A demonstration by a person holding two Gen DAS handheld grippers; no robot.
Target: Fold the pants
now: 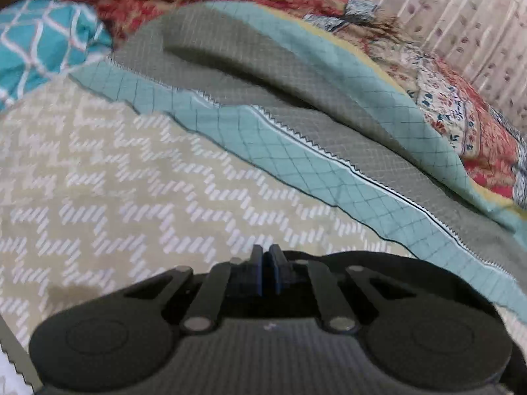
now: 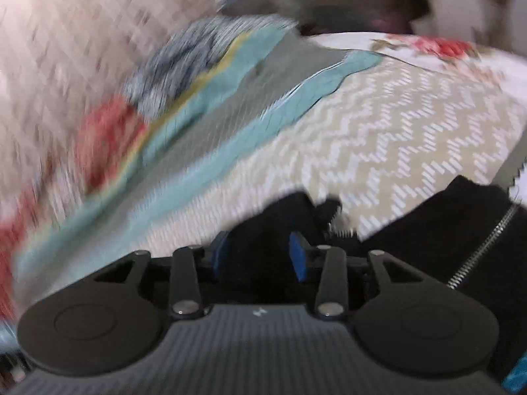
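I am lifting the black pants [image 2: 444,230] off the bed [image 2: 395,125], unfolded, in my right hand-held gripper [image 2: 260,256], its jaws clamping the cloth, my left hand-held gripper [image 1: 266,256] pressed together, empty.

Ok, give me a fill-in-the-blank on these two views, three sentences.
1. The left gripper is ____, with nothing between its blue pads.
2. The black garment by the right gripper has a silver ____ along it.
3. The beige bedspread has a white ____ pattern.

Missing words: shut; zipper; zigzag
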